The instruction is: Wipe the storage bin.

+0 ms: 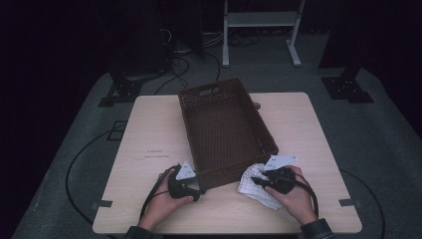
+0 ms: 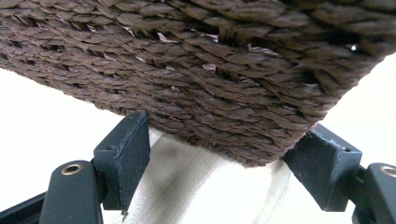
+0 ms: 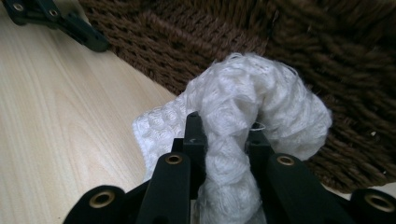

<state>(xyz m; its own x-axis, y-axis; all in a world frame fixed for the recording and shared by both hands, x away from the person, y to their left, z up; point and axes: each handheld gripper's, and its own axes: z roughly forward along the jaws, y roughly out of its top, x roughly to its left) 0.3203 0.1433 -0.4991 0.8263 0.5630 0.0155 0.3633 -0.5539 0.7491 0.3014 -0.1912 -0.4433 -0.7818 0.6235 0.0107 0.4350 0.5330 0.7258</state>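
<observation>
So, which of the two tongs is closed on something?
The right tongs, pinching the white cloth. The left tongs stand open at the basket corner.

Count from my side — one brown wicker basket (image 1: 226, 127), one white cloth (image 1: 255, 186), one wooden table (image 1: 149, 134). My grippers: two — left gripper (image 1: 198, 191), right gripper (image 1: 256, 180). One white frame (image 1: 261, 20) behind.

high: above, facing forward-down | claw views: close | shared: basket (image 1: 226, 130)
</observation>
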